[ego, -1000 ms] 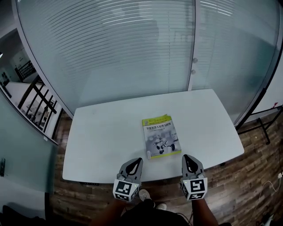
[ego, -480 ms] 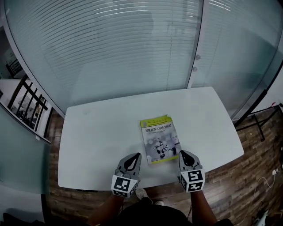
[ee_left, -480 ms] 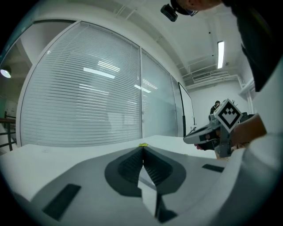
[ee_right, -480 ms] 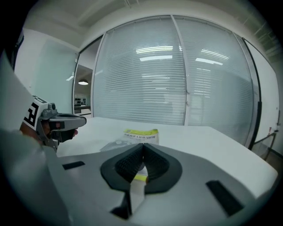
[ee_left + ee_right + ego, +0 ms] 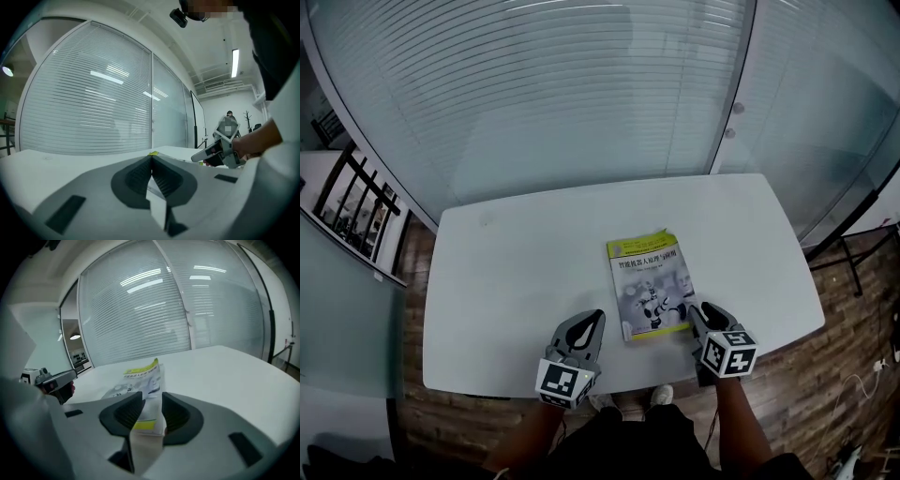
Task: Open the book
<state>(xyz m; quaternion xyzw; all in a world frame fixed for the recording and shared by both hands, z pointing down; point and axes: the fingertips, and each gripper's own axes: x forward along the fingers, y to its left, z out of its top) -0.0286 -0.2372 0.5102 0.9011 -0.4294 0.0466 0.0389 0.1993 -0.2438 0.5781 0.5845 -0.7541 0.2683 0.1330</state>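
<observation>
A closed book (image 5: 649, 286) with a grey cover and a yellow-green top band lies flat on the white table (image 5: 516, 281), near its front edge. My right gripper (image 5: 694, 309) is tilted down at the book's near right corner. Its jaws are opening, and in the right gripper view the book's (image 5: 140, 376) near edge shows in the gap of the right gripper (image 5: 151, 397), with no pad pressing on it. My left gripper (image 5: 595, 317) hovers over the table, left of the book. The left gripper (image 5: 151, 157) is shut on nothing in its own view.
A glass wall with white blinds (image 5: 581, 94) rises right behind the table. Dark wooden floor (image 5: 853, 309) surrounds it, and a black railing (image 5: 356, 206) stands at the far left. The table's front edge (image 5: 487, 384) runs just under both grippers.
My right gripper has dropped forward to the book's near right corner, rolled, and its jaws have gone from shut to apart. The left gripper has edged forward beside the book.
</observation>
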